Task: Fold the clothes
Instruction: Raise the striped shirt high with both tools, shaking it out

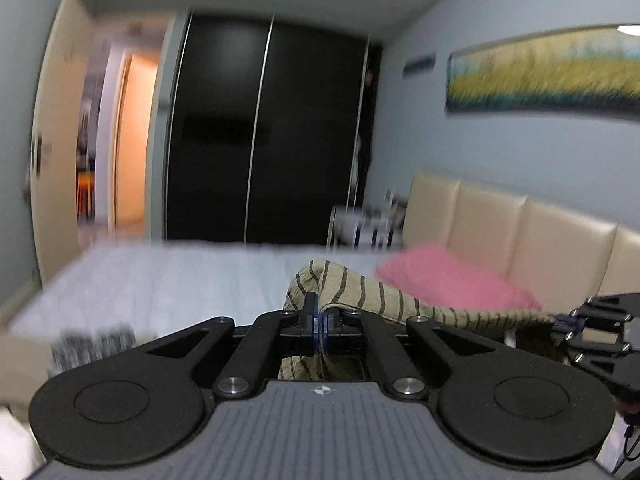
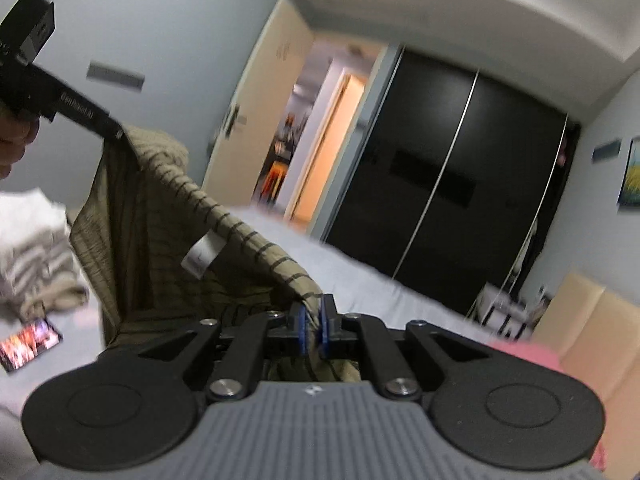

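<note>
Showing phone (image 2: 30,342) – right view only, striped garment (image 2: 160,216)

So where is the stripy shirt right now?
The stripy shirt hangs above the bed, pinched between the left tongs and right tongs, near the pink pillow.

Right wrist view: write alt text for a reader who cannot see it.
The right gripper pinches an edge of a tan, dark-striped garment, while the left gripper, upper left, holds another part higher, so the cloth hangs between them above a pale bed. Behind stand a black sliding wardrobe and an open doorway. The picture is motion-blurred.
</note>
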